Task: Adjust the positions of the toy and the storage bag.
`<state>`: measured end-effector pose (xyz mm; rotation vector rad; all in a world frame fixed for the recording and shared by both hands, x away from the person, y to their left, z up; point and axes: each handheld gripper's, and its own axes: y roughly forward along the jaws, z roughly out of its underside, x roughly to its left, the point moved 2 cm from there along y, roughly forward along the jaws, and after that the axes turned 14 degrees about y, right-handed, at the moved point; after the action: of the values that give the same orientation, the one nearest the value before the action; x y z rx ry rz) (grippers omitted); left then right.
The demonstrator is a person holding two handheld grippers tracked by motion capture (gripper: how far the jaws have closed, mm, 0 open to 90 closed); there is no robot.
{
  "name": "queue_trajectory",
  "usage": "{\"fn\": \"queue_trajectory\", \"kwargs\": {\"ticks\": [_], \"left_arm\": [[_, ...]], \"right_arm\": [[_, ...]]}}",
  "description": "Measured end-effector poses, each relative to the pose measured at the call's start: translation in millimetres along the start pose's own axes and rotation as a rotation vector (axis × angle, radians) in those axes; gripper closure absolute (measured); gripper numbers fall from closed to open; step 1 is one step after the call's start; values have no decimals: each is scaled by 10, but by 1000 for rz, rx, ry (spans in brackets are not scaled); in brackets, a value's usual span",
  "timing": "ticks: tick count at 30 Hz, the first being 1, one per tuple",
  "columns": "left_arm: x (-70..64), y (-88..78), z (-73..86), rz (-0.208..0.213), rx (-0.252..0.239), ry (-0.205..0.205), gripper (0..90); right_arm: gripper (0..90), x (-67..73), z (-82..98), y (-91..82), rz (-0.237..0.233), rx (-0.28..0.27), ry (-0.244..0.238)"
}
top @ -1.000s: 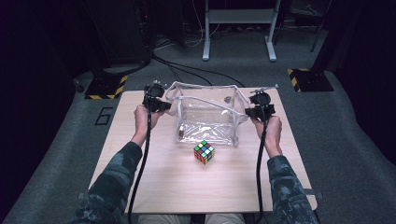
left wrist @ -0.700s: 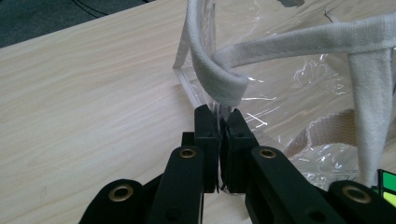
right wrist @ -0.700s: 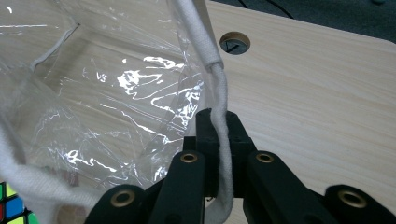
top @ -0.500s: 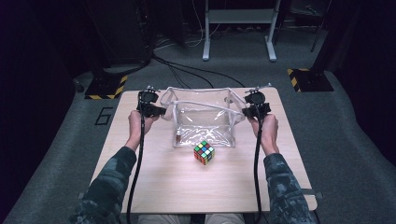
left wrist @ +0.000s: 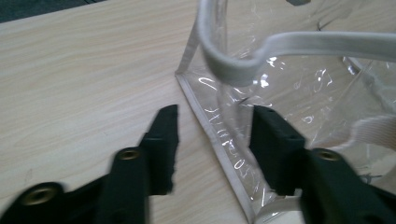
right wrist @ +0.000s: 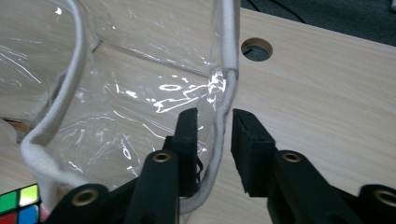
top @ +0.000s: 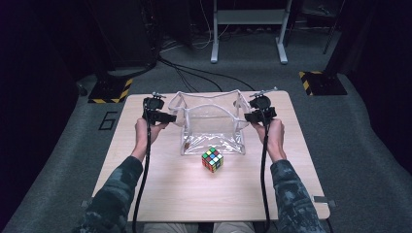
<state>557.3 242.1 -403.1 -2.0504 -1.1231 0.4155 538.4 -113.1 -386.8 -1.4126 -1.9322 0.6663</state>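
At mid-table, beyond the cube [top: 212, 159], stands the clear bag [top: 211, 127], open-topped. My left gripper [left wrist: 215, 140] gapes wide across its corner seam; my right gripper [right wrist: 215, 140] straddles its white rim cord, jaws narrow but not yet closed. I judge the film light, limp and slippery; the corded rim offers surer purchase.

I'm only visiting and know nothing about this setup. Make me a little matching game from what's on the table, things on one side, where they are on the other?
Things:
1. Rubik's cube
2. clear plastic bag
3. left gripper
4. right gripper

Places or states:
A. open, at the bag's right edge
B. on the table in front of the bag
C. open, at the bag's left edge
D. standing open between the grippers

Pairs: 1-B, 2-D, 3-C, 4-A
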Motion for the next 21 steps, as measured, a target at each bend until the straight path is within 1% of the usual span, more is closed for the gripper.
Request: {"fn": "queue_trajectory", "kwargs": {"ticks": [1,2,3,4,5,6,7,9,10,11,12,13,15,16,18,19,21], "left_arm": [[7,-18,6,-3,-7,-2,437],[13,-34,10,-8,-15,-7,399],[23,-55,14,-5,-17,-10,358],[31,-74,19,-4,-22,-14,319],[40,-91,21,-9,-26,-12,288],[46,-107,23,-8,-33,-18,265],[56,-131,28,-7,-36,-18,243],[68,-178,37,-7,-50,-29,211],[68,-178,37,-7,-50,-29,199],[76,-211,47,-4,-51,-26,183],[79,-234,55,-4,-54,-29,183],[83,-258,66,-3,-59,-28,167],[88,-296,86,0,-64,-28,158],[83,-319,103,0,-70,-30,150],[70,-366,146,4,-82,-37,144],[68,-383,164,2,-78,-26,141],[63,-396,185,6,-81,-22,133]], "right_arm": [[675,13,0,-8,-5,-2,4],[615,24,-2,-16,-10,-7,4],[578,33,-4,-23,-13,-8,-4],[554,45,0,-32,-18,-7,-1],[501,51,2,-40,-23,-15,0],[446,50,4,-51,-33,-18,3],[426,46,5,-67,-43,-26,7],[333,41,8,-109,-59,-40,12],[333,41,8,-109,-59,-40,12],[278,29,16,-164,-74,-53,9],[278,29,16,-164,-74,-53,9],[222,8,28,-211,-89,-59,15],[206,2,36,-228,-88,-60,21],[174,-30,59,-278,-101,-70,14],[151,-41,84,-320,-96,-74,18],[146,-51,104,-342,-101,-75,15],[138,-66,149,-381,-103,-80,11]]}}
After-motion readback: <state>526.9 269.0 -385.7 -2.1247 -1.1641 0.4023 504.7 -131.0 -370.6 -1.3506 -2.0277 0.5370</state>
